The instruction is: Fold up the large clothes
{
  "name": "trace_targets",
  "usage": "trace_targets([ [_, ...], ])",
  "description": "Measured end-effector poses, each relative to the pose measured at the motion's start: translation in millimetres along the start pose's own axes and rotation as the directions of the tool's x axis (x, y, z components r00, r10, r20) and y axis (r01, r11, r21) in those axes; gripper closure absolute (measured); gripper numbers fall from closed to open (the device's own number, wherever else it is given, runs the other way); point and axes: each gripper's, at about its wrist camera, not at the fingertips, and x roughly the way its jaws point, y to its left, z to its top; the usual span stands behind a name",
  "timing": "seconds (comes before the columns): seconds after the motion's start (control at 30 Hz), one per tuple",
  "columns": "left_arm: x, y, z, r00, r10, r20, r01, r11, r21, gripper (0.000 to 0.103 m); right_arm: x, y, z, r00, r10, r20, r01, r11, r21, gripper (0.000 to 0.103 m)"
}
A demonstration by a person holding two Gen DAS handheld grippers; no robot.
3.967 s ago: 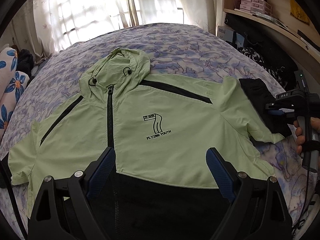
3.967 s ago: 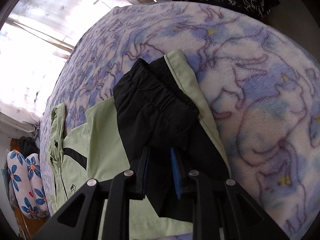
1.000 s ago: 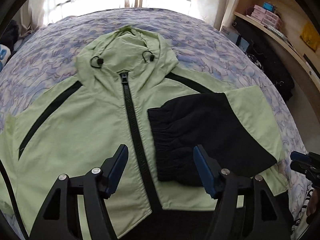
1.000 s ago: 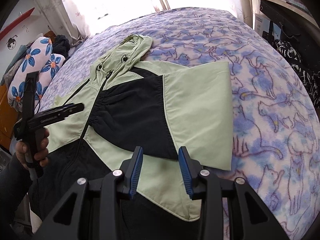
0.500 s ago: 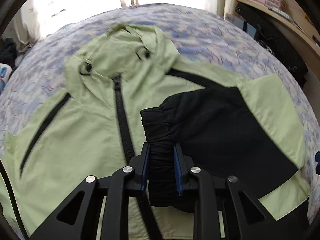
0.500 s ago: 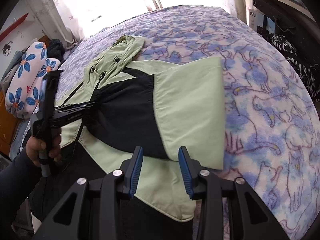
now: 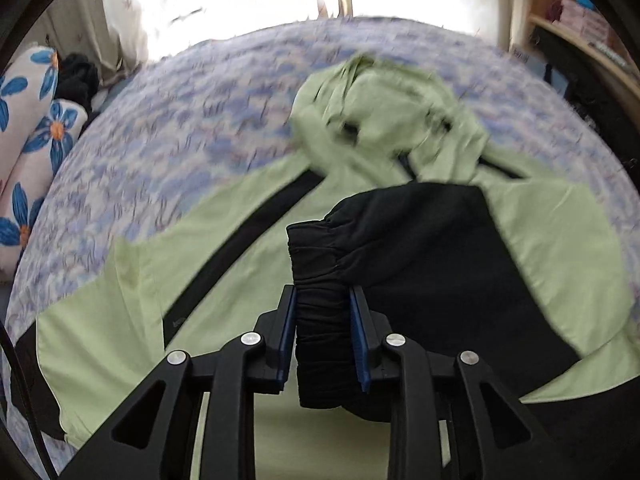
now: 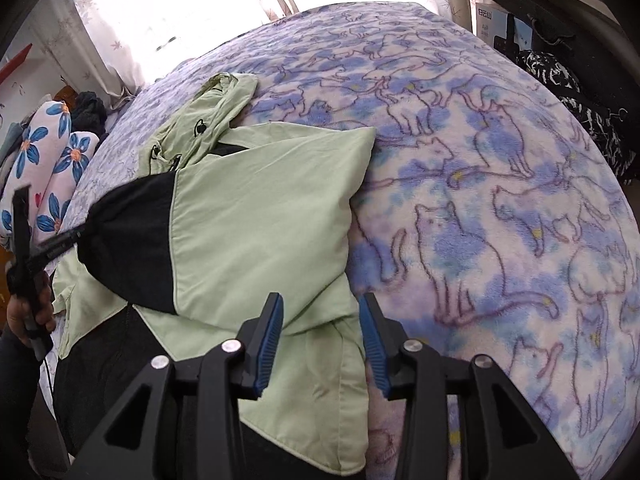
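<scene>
My left gripper [image 7: 323, 332] pinched the jacket's gathered black elastic cuff [image 7: 316, 264]; only my right view showed my right gripper [image 8: 321, 340], just widened, empty above smooth pale-green nylon [image 8: 256, 216].

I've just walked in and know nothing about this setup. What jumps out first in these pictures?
A pale green hooded jacket lies spread on a bed covered by a blue cat-print blanket. The left gripper pinches the jacket's black elastic cuff, with that sleeve drawn across the jacket's front. The right gripper hovers open over the jacket's folded green edge, and flowered pillows sit at the bed's far left.
</scene>
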Motion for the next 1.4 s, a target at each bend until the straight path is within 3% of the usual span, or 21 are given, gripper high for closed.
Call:
trace_targets([
  [0.13,22,14,-6,0.996,-0.065,-0.059,0.06,0.995,-0.084,0.068,12,3,19,1.0,0.017,0.003,-0.017,1.0,0.014,0.054],
  [0.23,28,24,-2,0.99,-0.129,-0.053,0.119,0.98,-0.16,0.044,24,1,38,0.999,0.034,0.002,-0.034,0.998,0.046,0.054],
  [0.27,29,26,-1,0.99,-0.133,-0.042,0.123,0.977,-0.173,0.042,30,-2,46,0.999,0.037,0.002,-0.037,0.997,0.061,0.054],
  [0.57,57,30,13,0.977,-0.2,-0.069,0.182,0.96,-0.214,0.042,87,-34,100,1.0,0.009,-0.023,-0.004,0.978,0.209,0.054],
  [0.6,59,28,14,0.976,-0.205,-0.073,0.185,0.959,-0.213,0.044,92,-39,102,0.999,0.024,-0.032,-0.016,0.973,0.232,0.054],
  [0.67,62,23,17,0.976,-0.205,-0.073,0.186,0.961,-0.203,0.061,106,-46,107,0.998,0.049,-0.05,-0.034,0.962,0.269,0.054],
  [0.7,62,22,18,0.978,-0.197,-0.071,0.179,0.964,-0.198,0.064,111,-47,107,0.998,0.052,-0.048,-0.036,0.961,0.275,0.054],
  [0.73,61,19,20,0.981,-0.184,-0.062,0.169,0.967,-0.19,0.071,113,-46,106,0.998,0.05,-0.037,-0.038,0.963,0.267,0.058],
  [0.77,60,17,21,0.983,-0.178,-0.05,0.166,0.969,-0.183,0.074,112,-43,107,1.0,0.01,-0.023,-0.004,0.972,0.234,0.092],
  [0.8,57,15,24,0.983,-0.182,-0.034,0.173,0.969,-0.174,0.075,109,-38,109,0.999,-0.038,-0.006,0.039,0.98,0.195,0.1],
  [0.87,49,11,26,0.984,-0.179,0.012,0.179,0.971,-0.162,0.076,101,-35,112,0.996,-0.072,0.053,0.063,0.986,0.154,0.101],
  [0.93,51,5,26,0.988,-0.151,0.024,0.153,0.979,-0.135,0.076,105,-39,112,0.994,-0.092,0.055,0.083,0.985,0.148,0.101],
  [1.03,63,-1,22,0.994,-0.104,-0.013,0.102,0.988,-0.115,0.073,115,-39,109,0.993,-0.122,0.0,0.12,0.982,0.142,0.098],
  [1.1,59,3,20,0.993,-0.114,-0.015,0.111,0.985,-0.133,0.073,106,-41,107,0.996,-0.082,-0.019,0.084,0.98,0.178,0.095],
  [1.13,55,6,20,0.992,-0.127,-0.02,0.123,0.982,-0.144,0.073,99,-43,105,0.999,-0.038,-0.027,0.042,0.981,0.191,0.088],
  [1.23,37,15,16,0.987,-0.158,-0.029,0.152,0.978,-0.144,0.065,69,-39,86,0.998,0.05,-0.038,-0.044,0.988,0.147,0.054],
  [1.3,25,21,8,0.987,-0.161,-0.021,0.156,0.977,-0.142,0.055,50,-33,68,0.997,0.051,-0.054,-0.047,0.996,0.08,0.052],
  [1.4,18,27,-7,0.983,-0.179,-0.035,0.172,0.975,-0.142,0.053,35,-28,40,0.995,0.052,-0.085,-0.049,0.998,0.039,0.052],
])
